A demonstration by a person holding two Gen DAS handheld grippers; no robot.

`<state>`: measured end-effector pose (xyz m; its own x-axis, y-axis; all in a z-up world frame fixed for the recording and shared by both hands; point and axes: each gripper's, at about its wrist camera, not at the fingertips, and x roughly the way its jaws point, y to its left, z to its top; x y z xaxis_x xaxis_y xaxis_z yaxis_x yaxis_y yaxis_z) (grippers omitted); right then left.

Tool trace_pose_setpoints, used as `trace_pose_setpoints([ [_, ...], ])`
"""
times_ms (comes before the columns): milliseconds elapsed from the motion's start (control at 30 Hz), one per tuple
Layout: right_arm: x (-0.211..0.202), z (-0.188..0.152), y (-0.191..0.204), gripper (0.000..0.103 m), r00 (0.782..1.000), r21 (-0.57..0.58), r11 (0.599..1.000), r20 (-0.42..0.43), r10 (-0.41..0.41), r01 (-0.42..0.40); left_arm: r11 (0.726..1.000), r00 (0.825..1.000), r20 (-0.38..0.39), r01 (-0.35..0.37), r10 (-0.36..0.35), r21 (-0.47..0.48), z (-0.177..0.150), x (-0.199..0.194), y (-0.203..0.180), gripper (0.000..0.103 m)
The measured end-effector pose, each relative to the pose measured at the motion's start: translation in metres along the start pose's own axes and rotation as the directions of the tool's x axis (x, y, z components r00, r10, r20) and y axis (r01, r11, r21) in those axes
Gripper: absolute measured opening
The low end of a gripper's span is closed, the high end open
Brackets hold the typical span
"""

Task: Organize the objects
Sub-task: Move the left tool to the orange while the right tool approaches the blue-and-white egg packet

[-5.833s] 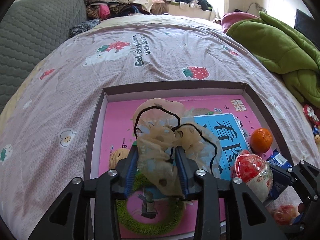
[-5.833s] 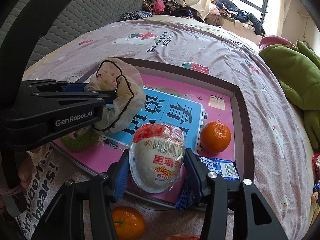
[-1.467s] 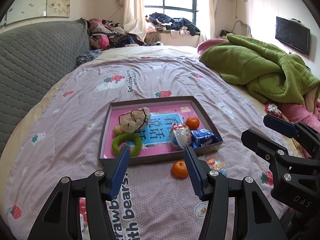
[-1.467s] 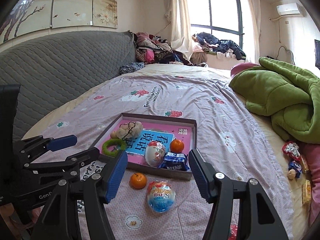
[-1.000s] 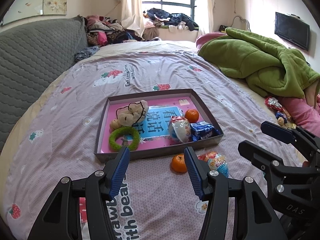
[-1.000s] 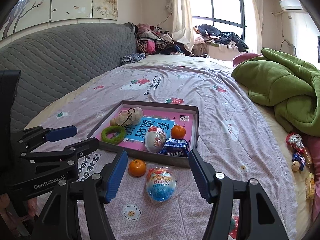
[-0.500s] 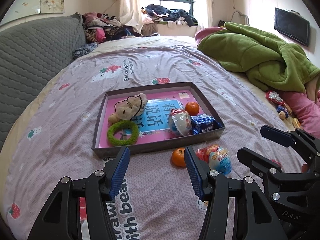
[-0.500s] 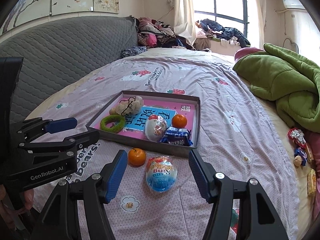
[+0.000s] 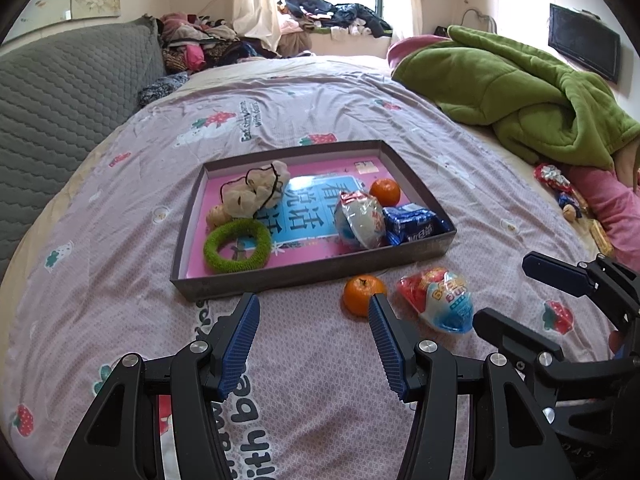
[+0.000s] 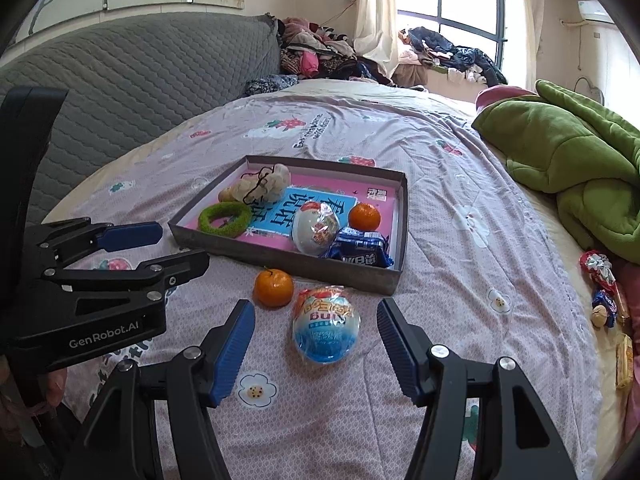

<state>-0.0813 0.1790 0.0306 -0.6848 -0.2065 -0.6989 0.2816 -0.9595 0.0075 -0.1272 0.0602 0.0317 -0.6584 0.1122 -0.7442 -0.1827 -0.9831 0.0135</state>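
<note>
A grey-walled tray (image 9: 312, 270) (image 10: 280, 258) with a pink floor lies on the bed. It holds a beige hair net (image 9: 256, 190), a green fuzzy ring (image 9: 237, 245), a wrapped egg toy (image 9: 358, 220), an orange (image 9: 385, 192) and a blue snack pack (image 9: 412, 224). In front of the tray lie a loose orange (image 9: 362, 294) (image 10: 273, 288) and a blue-and-red egg packet (image 9: 440, 304) (image 10: 326, 324). My left gripper (image 9: 314, 308) hangs open and empty above the sheet before the tray. My right gripper (image 10: 316, 316) is open and empty, with the egg packet seen between its fingers on the sheet beyond.
A green blanket (image 9: 520, 88) is heaped at the right of the bed. Small wrapped sweets (image 10: 604, 288) lie by the right edge. A grey quilted headboard (image 10: 120, 92) runs along the left. Clothes (image 9: 332, 12) are piled by the window.
Both grippers have sunk toward the bed, so the tray and the loose items look larger and nearer. Both grippers are as wide open as before. Nothing on the bed has moved.
</note>
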Motion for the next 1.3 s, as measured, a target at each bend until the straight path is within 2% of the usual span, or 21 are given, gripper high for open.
trace_pose_setpoints([
  [133, 0.007, -0.003, 0.003, 0.063, 1.000, -0.001, 1.000, -0.024, 0.016, -0.016, 1.000, 1.000, -0.019, 0.004, -0.004, 0.001, -0.002, 0.010, 0.001, 0.058],
  [967, 0.038, -0.019, 0.008, 0.063, 0.991, -0.066, 0.998, -0.135, -0.014, 0.005, 0.996, 0.992, -0.109, 0.075, -0.068, 0.058, -0.006, 0.058, -0.013, 0.058],
  [1300, 0.047, -0.021, 0.006, 0.063, 0.992, -0.054, 0.998, -0.119, -0.038, 0.032, 0.994, 0.988, -0.129, 0.090, -0.082, 0.059, -0.004, 0.073, -0.017, 0.058],
])
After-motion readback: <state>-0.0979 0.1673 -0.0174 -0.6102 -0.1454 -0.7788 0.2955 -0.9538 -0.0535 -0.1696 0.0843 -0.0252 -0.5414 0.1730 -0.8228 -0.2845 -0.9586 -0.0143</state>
